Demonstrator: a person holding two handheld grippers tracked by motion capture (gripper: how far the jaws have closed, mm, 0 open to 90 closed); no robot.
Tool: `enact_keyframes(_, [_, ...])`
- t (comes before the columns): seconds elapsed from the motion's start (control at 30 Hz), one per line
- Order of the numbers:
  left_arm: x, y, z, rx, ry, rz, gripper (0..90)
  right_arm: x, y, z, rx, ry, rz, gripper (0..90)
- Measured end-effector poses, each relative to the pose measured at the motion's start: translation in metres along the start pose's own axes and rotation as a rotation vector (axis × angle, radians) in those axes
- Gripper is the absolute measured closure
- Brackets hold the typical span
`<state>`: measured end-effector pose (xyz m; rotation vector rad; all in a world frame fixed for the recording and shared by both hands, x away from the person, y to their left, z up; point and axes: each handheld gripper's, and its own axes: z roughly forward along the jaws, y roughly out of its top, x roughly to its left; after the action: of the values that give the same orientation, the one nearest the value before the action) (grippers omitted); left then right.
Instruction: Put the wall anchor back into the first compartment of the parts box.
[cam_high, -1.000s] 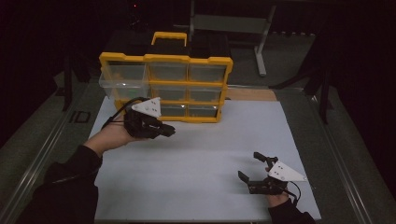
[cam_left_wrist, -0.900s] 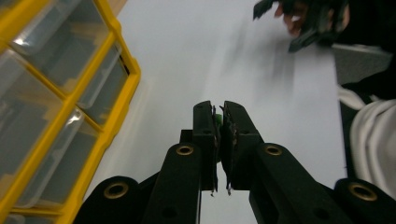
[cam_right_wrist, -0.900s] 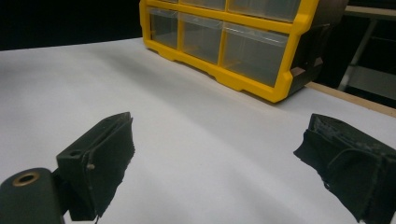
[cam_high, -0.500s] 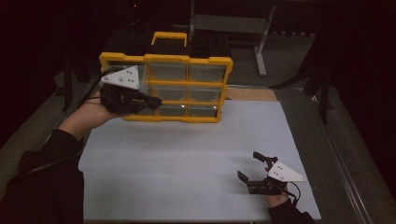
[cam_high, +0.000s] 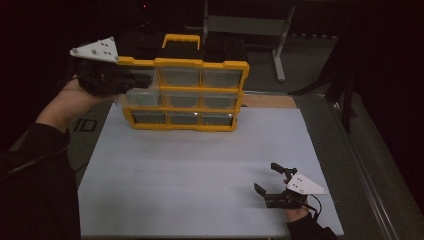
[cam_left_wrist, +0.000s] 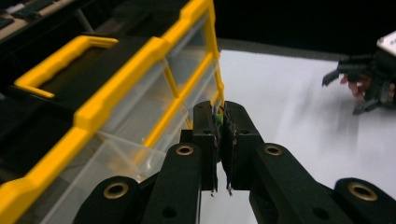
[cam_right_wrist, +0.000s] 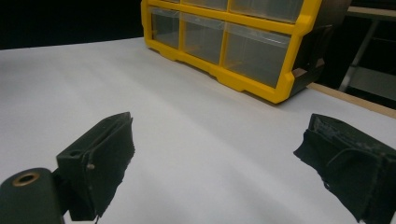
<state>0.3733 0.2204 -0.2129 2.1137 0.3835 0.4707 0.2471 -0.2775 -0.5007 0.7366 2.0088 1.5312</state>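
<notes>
Upper left, the left gripper (cam_high: 142, 80) pinches something small and green beside the yellow drawer organizer (cam_high: 185, 95); lower right, the right gripper (cam_high: 272, 181) gapes wide, empty.

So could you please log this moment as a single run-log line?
left gripper: raised at organizer's top-left drawer, shut on small green item | right gripper: open, low over white mat | yellow drawer organizer: upright

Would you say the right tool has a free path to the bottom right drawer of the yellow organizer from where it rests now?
Probably yes. The right tool sits open on the white mat, and bare mat lies between it and the yellow organizer. The left tool is up at the top left drawer, away from that path.
</notes>
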Motion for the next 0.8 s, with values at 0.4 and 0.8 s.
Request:
enact_keyframes(0.4, [0.024,-0.015,-0.005,-0.030,0.123,-0.120,83.2,0.000,0.000,0.000,0.001,0.001,0.000,8.4])
enact_keyframes(0.8, [0.040,-0.030,0.009,0.107,0.276,-0.296,82.6,-0.001,0.000,0.000,0.003,0.000,-0.003,8.4])
